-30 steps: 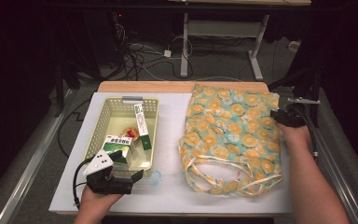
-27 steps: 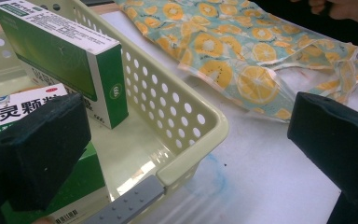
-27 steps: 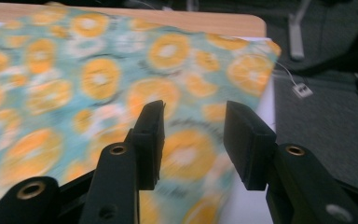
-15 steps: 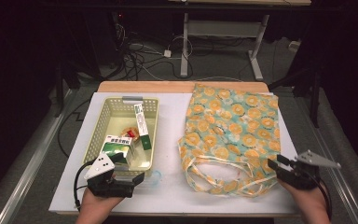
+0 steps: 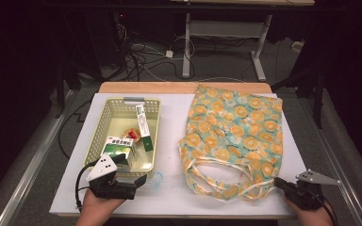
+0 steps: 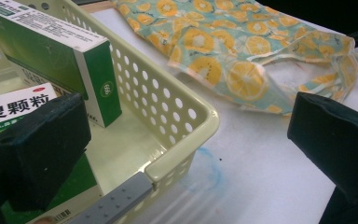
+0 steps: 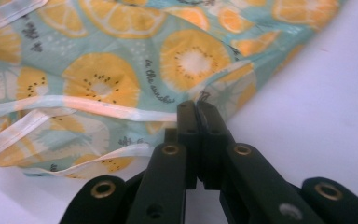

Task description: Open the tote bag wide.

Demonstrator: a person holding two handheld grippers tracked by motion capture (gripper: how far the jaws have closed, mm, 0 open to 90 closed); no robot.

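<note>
the right gripper (image 5: 279, 181) sits at the near right corner of the white table (image 5: 169, 197). its jaws have just been closing and are now pressed tight together. in the right gripper view the tips (image 7: 197, 109) meet right at the edge of the soft cloth bag with orange and kiwi slices on blue-green (image 7: 121, 60). they seem to pinch a little bit of the bag's rim, but the spot where they meet is hidden by the jaws, so it is hard to be sure. the bag (image 5: 233, 136) lies flat on the right half of the table, with its pale handles looping near the front edge.

the left gripper (image 5: 141, 179) rests at the front end of the pale yellow plastic basket with small holes (image 5: 122, 106). its jaws are spread wide. in the left gripper view one black pad (image 6: 37, 149) is inside the basket and the other (image 6: 335, 140) is outside, over the table, with the basket's corner between them. the pads do not press on anything.

inside the basket a long green and white box (image 6: 51, 51) leans on the wall. a second green and white box with printed letters (image 6: 14, 105) is partly hidden behind the near pad. something small and red (image 5: 131, 134) lies deeper in the basket, too small to make out.
</note>
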